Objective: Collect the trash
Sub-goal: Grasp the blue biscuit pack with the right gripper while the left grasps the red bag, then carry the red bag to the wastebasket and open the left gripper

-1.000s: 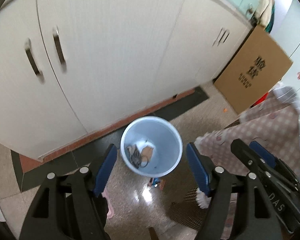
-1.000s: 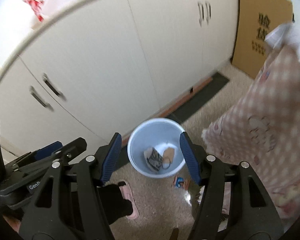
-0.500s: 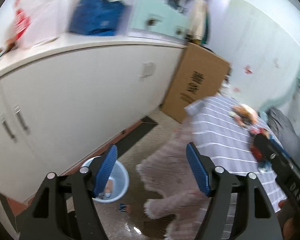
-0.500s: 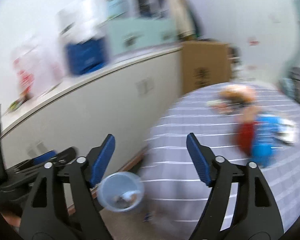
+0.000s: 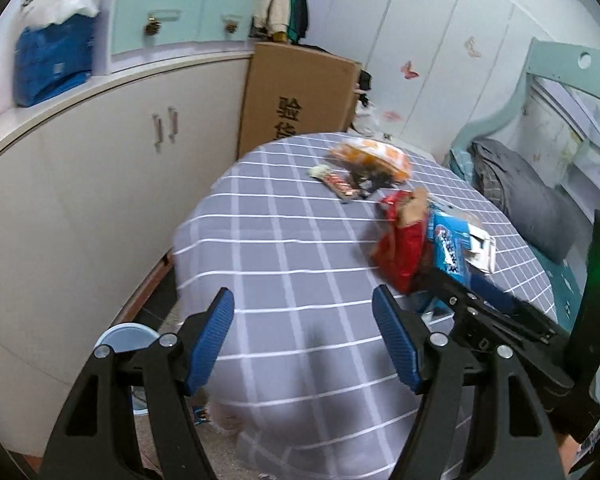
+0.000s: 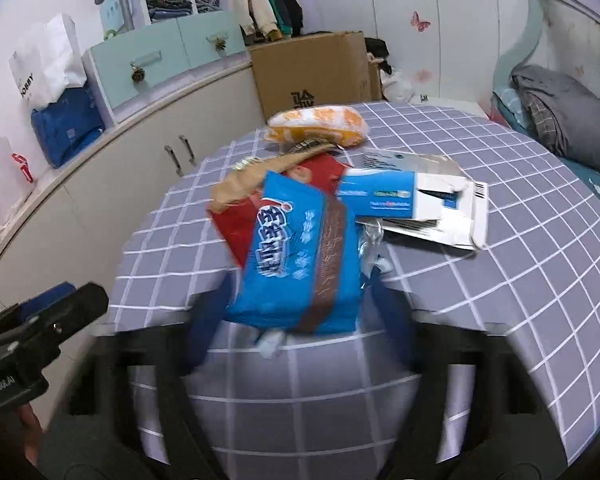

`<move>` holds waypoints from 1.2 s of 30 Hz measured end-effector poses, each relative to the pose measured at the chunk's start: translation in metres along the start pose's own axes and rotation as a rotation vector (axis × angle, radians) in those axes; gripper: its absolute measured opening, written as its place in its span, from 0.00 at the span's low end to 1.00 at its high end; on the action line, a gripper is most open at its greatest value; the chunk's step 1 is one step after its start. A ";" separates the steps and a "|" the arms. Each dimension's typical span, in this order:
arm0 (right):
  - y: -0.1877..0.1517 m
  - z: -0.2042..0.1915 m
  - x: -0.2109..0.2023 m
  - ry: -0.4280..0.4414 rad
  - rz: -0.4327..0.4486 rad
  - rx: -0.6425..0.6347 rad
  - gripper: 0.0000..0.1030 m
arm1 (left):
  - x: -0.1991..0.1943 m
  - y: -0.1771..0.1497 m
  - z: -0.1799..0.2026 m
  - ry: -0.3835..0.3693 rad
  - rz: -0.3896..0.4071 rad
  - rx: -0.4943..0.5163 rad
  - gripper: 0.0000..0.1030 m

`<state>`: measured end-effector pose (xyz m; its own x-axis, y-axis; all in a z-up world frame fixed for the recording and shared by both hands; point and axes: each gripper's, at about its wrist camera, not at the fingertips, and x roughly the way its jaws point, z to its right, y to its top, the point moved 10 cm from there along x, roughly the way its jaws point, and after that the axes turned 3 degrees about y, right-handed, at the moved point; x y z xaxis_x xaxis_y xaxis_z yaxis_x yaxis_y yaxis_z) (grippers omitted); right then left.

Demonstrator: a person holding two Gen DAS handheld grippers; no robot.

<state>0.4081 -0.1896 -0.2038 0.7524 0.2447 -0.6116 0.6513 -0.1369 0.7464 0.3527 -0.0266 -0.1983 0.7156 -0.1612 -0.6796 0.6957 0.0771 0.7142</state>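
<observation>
Trash lies on a round table with a grey checked cloth [image 5: 292, 248]: a blue snack wrapper [image 6: 300, 256], a red bag [image 5: 400, 248], an orange-and-white bag [image 6: 320, 122], a torn blue-and-white carton [image 6: 412, 200] and small wrappers [image 5: 340, 186]. My right gripper [image 6: 300, 304] is open, blurred by motion, its fingers either side of the blue wrapper's near end. It shows in the left wrist view [image 5: 480, 308]. My left gripper [image 5: 304, 340] is open and empty above the table's near edge. The light blue trash bin [image 5: 124, 336] stands on the floor at lower left.
White cabinets [image 5: 100, 160] run along the left with a cardboard box [image 5: 296, 96] behind the table. A bed with grey bedding [image 5: 528, 192] is at the right. Bits of litter lie on the floor [image 5: 200, 416] beside the bin.
Both grippers have swung up from over the bin to face the table. The right gripper has reached the blue wrapper, fingers either side of it.
</observation>
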 end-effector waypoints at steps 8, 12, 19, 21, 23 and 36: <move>0.011 0.027 -0.037 0.061 0.090 0.040 0.38 | 0.030 0.003 0.042 -0.065 -0.027 0.028 0.68; 0.018 0.046 -0.054 0.100 0.126 0.087 0.38 | 0.049 0.011 0.061 -0.066 -0.020 0.050 0.68; 0.019 0.060 -0.048 0.126 0.116 0.120 0.38 | 0.069 0.029 0.079 -0.076 0.003 0.095 0.68; 0.020 0.060 -0.045 0.128 0.111 0.119 0.38 | 0.075 0.031 0.085 -0.089 0.001 0.113 0.51; 0.019 0.059 -0.042 0.127 0.105 0.119 0.38 | 0.078 0.031 0.088 -0.123 -0.014 0.118 0.33; 0.029 0.013 -0.053 0.165 0.144 0.053 0.38 | -0.006 0.041 0.017 -0.152 0.174 -0.044 0.22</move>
<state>0.3888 -0.2188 -0.1531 0.8145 0.3723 -0.4450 0.5457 -0.2311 0.8055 0.3761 -0.0388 -0.1620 0.8099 -0.2878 -0.5111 0.5667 0.1593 0.8083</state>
